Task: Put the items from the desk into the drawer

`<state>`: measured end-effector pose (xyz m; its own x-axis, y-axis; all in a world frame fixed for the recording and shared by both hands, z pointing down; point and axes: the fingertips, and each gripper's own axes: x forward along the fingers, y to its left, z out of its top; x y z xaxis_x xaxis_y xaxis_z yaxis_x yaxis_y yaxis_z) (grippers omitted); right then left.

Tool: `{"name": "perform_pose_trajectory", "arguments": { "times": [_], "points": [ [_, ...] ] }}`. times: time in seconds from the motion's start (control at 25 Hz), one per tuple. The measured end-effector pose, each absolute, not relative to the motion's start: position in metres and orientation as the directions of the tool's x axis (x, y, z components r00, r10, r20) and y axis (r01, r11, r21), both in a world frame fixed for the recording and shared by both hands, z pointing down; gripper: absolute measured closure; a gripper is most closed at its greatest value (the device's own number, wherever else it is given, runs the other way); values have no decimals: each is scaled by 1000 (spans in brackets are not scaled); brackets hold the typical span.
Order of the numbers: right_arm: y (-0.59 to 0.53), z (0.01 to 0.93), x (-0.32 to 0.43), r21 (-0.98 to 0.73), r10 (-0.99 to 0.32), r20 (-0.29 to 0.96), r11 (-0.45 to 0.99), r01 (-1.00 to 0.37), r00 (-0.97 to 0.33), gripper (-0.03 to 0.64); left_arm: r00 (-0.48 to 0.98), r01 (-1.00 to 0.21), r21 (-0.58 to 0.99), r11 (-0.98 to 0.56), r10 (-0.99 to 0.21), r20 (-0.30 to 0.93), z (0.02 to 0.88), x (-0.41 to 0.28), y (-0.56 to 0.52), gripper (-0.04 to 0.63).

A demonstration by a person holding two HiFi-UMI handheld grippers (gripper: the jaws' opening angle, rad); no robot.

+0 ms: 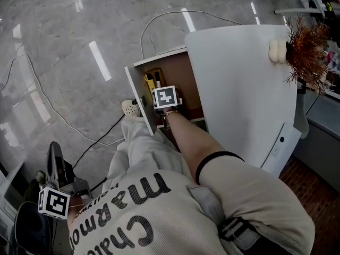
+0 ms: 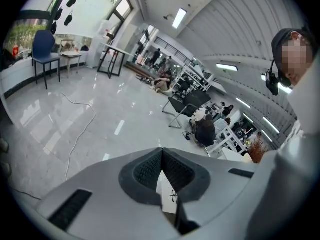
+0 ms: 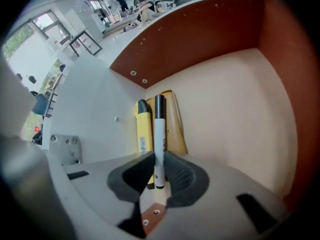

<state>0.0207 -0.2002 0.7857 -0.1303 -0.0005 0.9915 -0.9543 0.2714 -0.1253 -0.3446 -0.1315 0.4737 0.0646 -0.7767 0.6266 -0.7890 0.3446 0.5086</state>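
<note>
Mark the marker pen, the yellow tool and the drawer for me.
marker pen (image 3: 159,144), right gripper view, on its white barrel.
yellow tool (image 3: 142,129), right gripper view, on its mid-body.
drawer (image 3: 200,39), right gripper view, on its red-brown wall.

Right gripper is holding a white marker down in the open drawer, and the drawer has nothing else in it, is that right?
Not quite. The right gripper does hold the white marker in the open drawer, but other things are in it: the right gripper view shows a yellow item and a tan item lying by its side wall.
</note>
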Motion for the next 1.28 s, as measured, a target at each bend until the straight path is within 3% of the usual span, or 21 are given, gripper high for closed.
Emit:
{"name": "perform_pose_trajectory", "arguments": {
  "times": [0.72,0.84,1.28],
  "points": [
    [-181,737,18,-122,-152,976,195,-973,-153,560,121,-823,519,229,-823,555,446,-331,-92,594],
    [-174,703,14,-141,-227,958,150,-979,-173,614,156,-817,547,185,-841,518,433,-324,-81,594],
    [-142,545,-15,-341,-569,768,27,-940,-295,614,267,-814,580,-41,-913,310,348,-309,-36,594]
  ]
}}
